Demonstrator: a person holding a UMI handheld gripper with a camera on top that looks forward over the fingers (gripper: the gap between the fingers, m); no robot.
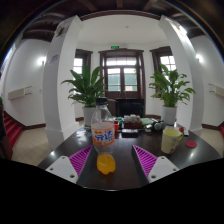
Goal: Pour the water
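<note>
While the tool [106, 160] stands spread, its pink pads apart | clear bottle [103, 129] with orange label and white cap upright on dark worktop [60, 150], just ahead between fingers, untouched | orange object [105, 163] before it | pale cup [171, 139] further right

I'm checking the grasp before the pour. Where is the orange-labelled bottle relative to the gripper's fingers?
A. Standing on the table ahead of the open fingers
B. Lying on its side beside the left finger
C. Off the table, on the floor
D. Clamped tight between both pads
A: the bottle stands upright on the table, ahead of the gripper, whose fingers are spread apart and touch nothing.
</note>
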